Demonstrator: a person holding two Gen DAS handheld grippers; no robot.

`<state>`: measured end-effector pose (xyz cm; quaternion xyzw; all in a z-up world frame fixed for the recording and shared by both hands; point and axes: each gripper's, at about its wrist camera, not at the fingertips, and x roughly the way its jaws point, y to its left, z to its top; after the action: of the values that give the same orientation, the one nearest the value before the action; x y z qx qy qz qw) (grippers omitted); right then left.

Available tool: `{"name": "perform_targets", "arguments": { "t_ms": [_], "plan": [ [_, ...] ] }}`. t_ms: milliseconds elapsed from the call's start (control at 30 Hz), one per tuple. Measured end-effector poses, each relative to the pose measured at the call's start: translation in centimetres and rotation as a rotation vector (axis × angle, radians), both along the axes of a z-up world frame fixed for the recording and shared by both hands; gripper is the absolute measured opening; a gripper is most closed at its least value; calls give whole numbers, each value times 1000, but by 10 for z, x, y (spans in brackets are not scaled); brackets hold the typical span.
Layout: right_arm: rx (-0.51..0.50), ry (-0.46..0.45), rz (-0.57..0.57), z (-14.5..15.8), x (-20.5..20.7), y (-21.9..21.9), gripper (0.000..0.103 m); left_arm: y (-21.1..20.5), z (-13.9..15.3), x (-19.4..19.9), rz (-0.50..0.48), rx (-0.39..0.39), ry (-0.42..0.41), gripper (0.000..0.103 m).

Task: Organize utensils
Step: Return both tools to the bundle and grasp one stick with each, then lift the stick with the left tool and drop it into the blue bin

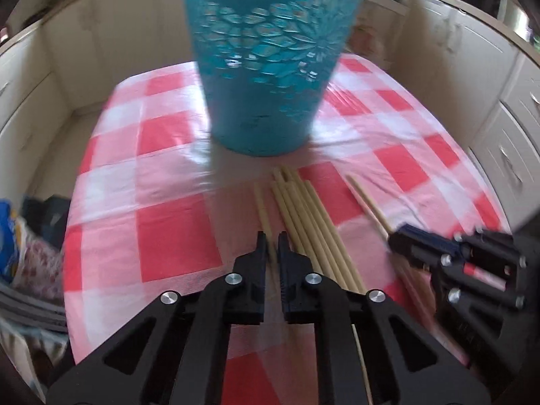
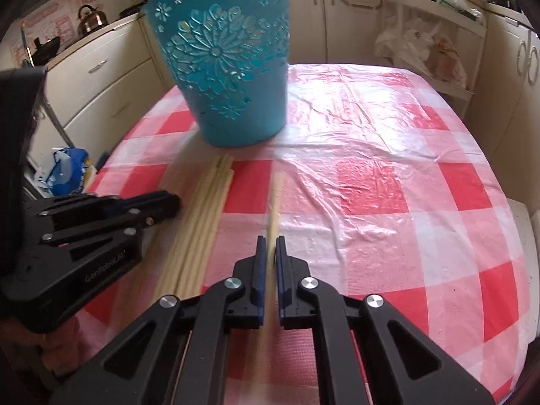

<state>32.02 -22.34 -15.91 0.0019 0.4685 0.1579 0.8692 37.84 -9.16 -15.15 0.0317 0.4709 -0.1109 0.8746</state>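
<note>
Each gripper has its jaws drawn nearly together around a single pale chopstick, so the step in hand looks like the pick-up, with both sticks about to go into the container. The left gripper [image 1: 272,246] grasps the leftmost chopstick [image 1: 262,209], which lies just beside the main bundle of chopsticks [image 1: 303,216] on the checked tablecloth [image 1: 168,236]. The right gripper [image 2: 269,248] is clenched on a separate chopstick [image 2: 275,199] that lies apart from the bundle on its right side. Whether either stick is already clear of the cloth cannot be told from these views. The blue flower-patterned bucket [image 2: 233,67] stands upright just beyond the tips of the bundle, its rim above the frame in the left view, so what it holds is hidden. The next move probably calls for raising each stick, tipping it toward vertical and carrying it up over the tall rim before letting go. Since each grip sits near one end, the long free end could swing or strike the bucket wall, and the two grippers work close together.
</note>
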Motion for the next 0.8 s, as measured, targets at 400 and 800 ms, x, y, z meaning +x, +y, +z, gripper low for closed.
{"name": "perform_targets", "arguments": {
  "t_ms": [400, 800],
  "plan": [
    [-99, -16, 20, -5, 9, 14, 9, -2, 1, 18, 33, 103, 32, 19],
    [348, 69, -205, -1, 15, -60, 6, 38, 75, -39, 46, -192, -193, 4]
  ]
}}
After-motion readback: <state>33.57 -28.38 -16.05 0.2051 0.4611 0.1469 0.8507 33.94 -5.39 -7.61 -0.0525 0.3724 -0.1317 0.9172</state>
